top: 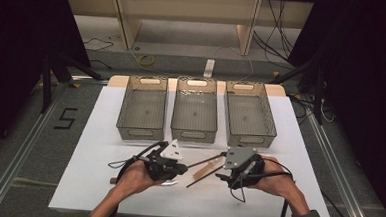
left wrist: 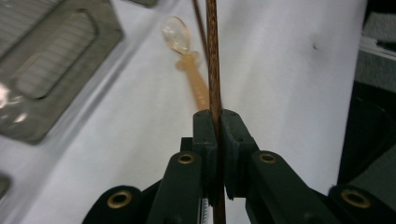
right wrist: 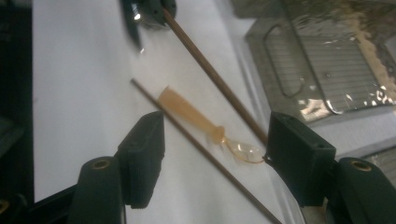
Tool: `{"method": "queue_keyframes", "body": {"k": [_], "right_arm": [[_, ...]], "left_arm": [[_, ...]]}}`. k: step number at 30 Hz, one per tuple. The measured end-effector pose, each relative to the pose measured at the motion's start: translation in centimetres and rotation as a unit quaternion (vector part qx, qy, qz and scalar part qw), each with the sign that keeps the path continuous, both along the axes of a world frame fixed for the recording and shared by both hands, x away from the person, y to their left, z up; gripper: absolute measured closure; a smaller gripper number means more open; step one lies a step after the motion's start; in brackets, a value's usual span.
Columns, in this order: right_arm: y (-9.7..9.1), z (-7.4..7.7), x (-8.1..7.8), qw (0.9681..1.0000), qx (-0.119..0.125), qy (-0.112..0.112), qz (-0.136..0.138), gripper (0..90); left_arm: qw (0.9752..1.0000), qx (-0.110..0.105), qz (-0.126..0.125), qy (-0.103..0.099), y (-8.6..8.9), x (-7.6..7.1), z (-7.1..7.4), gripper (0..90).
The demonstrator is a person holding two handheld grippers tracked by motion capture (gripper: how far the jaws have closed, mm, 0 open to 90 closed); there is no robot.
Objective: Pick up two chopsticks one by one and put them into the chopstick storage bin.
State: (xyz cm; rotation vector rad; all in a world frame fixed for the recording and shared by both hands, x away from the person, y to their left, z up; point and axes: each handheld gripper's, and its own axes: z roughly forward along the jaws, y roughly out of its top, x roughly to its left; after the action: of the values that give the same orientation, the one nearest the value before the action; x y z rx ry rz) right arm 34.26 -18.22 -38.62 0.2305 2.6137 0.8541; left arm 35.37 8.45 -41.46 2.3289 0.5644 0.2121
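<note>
Left gripper clamps one chopstick end-on; right gripper, jaws wide and empty, straddles the second chopstick lying diagonally beside the spoon.

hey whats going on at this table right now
A person works at a white table with a hand-held gripper in each hand. The left hand-held gripper is shut on one brown chopstick. The right hand-held gripper is open, with a second chopstick and a small amber plastic spoon lying on the table between its jaws. Three grey mesh baskets stand in a row farther back; nothing shows inside them.
</note>
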Motion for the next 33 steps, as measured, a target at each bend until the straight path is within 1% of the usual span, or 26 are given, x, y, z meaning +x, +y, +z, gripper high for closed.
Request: {"method": "queue_keyframes", "body": {"k": [1,3,5,6,7,8,9,12,15,16,17,19,20,21,22,24,26,27,29,30,31,33], "right_arm": [[-0.3,-0.1,0.2,0.9998,0.014,0.000,-0.013,36.5],[-0.9,-0.3,0.5,0.9982,0.046,0.003,-0.038,36.0],[-1.5,-0.5,0.7,0.9959,0.067,0.005,-0.060,35.8],[-1.7,-0.6,0.8,0.9949,0.074,0.007,-0.068,35.5],[-1.9,-0.8,0.9,0.9939,0.082,0.011,-0.073,34.9],[-2.1,-1.0,1.0,0.9925,0.089,0.018,-0.082,33.9],[-2.2,-1.1,1.1,0.9919,0.091,0.021,-0.086,33.0],[-2.6,-2.0,1.3,0.9893,0.102,0.038,-0.097,31.8],[-2.8,-2.5,1.4,0.9878,0.106,0.042,-0.106,31.0],[-2.9,-2.7,1.4,0.9864,0.113,0.041,-0.112,30.7],[-3.1,-2.8,1.4,0.9844,0.123,0.045,-0.117,29.9],[-3.4,-2.9,1.5,0.9798,0.148,0.055,-0.123,28.5],[-3.6,-2.9,1.6,0.9768,0.161,0.061,-0.128,28.5],[-3.9,-2.9,1.6,0.9740,0.172,0.068,-0.131,28.0],[-4.1,-3.0,1.6,0.9719,0.180,0.072,-0.134,27.9],[-4.4,-3.1,1.5,0.9687,0.190,0.072,-0.143,26.9],[-4.6,-3.3,1.4,0.9662,0.198,0.079,-0.145,26.6],[-4.7,-3.3,1.3,0.9656,0.201,0.080,-0.145,26.6],[-4.7,-3.5,1.2,0.9655,0.200,0.080,-0.146,26.6],[-4.7,-3.6,1.1,0.9659,0.199,0.080,-0.145,26.6],[-4.7,-3.7,1.1,0.9662,0.197,0.080,-0.146,26.6],[-4.7,-3.8,0.9,0.9665,0.193,0.080,-0.149,26.6]], "left_arm": [[0.9999,-0.001,0.013,0.002,0.4,0.2,0.1,85.0],[0.9994,-0.011,0.030,0.009,1.2,0.7,0.2,84.9],[0.9987,-0.014,0.049,0.008,1.8,1.0,0.4,85.0],[0.9979,-0.017,0.063,0.003,2.2,1.2,0.6,85.0],[0.9964,-0.023,0.082,-0.006,2.8,1.4,0.8,85.0],[0.9954,-0.026,0.092,-0.009,3.1,1.6,0.9,85.0],[0.9938,-0.030,0.106,-0.013,3.8,1.9,1.0,85.0],[0.9895,-0.042,0.138,-0.013,5.3,2.7,1.2,85.0],[0.9851,-0.058,0.161,-0.014,6.6,3.3,1.3,85.0],[0.9836,-0.060,0.169,-0.015,7.0,3.4,1.3,85.0],[0.9823,-0.062,0.176,-0.015,7.3,3.6,1.3,85.0],[0.9799,-0.067,0.187,-0.015,7.9,3.9,1.4,85.0],[0.9788,-0.069,0.192,-0.016,8.2,4.0,1.4,85.0],[0.9780,-0.070,0.196,-0.017,8.4,4.2,1.5,85.0],[0.9770,-0.074,0.200,-0.015,8.6,4.3,1.5,85.0],[0.9739,-0.080,0.212,-0.016,9.2,4.7,1.6,85.0],[0.9717,-0.081,0.221,-0.017,9.6,5.1,1.9,85.0],[0.9704,-0.083,0.226,-0.017,9.8,5.3,2.0,85.0],[0.9678,-0.087,0.235,-0.016,10.1,5.8,2.3,85.0],[0.9663,-0.090,0.241,-0.017,10.2,6.1,2.3,85.0],[0.9654,-0.090,0.244,-0.018,10.4,6.5,2.4,85.0],[0.9619,-0.098,0.255,-0.015,10.6,7.2,2.5,85.0]]}}
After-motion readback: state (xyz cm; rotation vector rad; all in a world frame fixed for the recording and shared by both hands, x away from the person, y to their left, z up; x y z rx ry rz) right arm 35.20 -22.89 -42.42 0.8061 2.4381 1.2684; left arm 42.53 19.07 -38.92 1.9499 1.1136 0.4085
